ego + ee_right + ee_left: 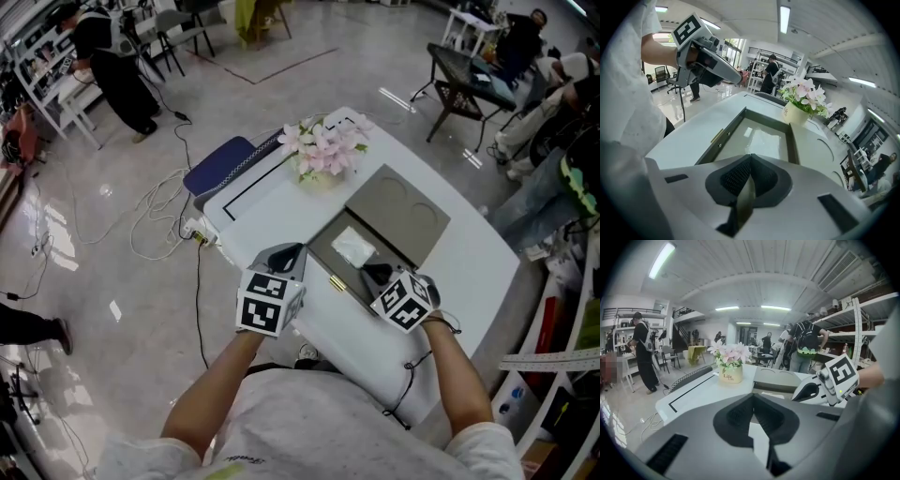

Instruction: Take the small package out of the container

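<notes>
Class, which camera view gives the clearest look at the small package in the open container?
The right gripper view: the package lies close and in plain sight on the container floor. The head view shows it small from above. The left gripper view shows little more than the container's edge.

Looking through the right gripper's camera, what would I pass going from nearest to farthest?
right gripper, jaws together → open container with the small package lying inside → flower pot → person standing in the background
</notes>
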Tool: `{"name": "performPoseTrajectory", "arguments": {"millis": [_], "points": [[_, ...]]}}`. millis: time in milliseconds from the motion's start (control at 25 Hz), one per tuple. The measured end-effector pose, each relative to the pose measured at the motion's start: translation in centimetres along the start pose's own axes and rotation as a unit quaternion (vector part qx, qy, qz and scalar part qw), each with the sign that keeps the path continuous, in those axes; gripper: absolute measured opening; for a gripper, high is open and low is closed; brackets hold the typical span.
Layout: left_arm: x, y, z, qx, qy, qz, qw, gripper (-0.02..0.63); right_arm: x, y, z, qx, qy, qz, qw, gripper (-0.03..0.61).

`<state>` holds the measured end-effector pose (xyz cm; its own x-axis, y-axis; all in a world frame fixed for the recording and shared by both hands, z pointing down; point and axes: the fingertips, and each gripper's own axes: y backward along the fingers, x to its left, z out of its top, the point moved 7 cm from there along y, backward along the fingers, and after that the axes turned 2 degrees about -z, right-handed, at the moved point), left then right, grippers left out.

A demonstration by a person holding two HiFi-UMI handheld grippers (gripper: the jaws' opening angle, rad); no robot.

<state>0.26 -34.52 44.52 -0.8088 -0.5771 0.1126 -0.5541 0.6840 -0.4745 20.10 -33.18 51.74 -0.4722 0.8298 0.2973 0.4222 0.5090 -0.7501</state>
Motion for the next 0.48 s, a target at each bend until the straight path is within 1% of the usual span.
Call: {"name": "performPoseTrajectory", "arguments": {"millis": [280, 480], "points": [[0.1, -0.2, 0.0, 0.001, 0.0, -0.007, 1.0, 0.005, -0.2, 0.7, 0.1, -0.015, -0.03, -0.012, 0.999, 0.006], [0.0, 0.1, 0.5, -0.009, -0.008, -0.02, 0.9997, 0.005, -0.3, 1.8, 0.8, -0.033, -0.06, -0.034, 0.997, 0.006]]}}
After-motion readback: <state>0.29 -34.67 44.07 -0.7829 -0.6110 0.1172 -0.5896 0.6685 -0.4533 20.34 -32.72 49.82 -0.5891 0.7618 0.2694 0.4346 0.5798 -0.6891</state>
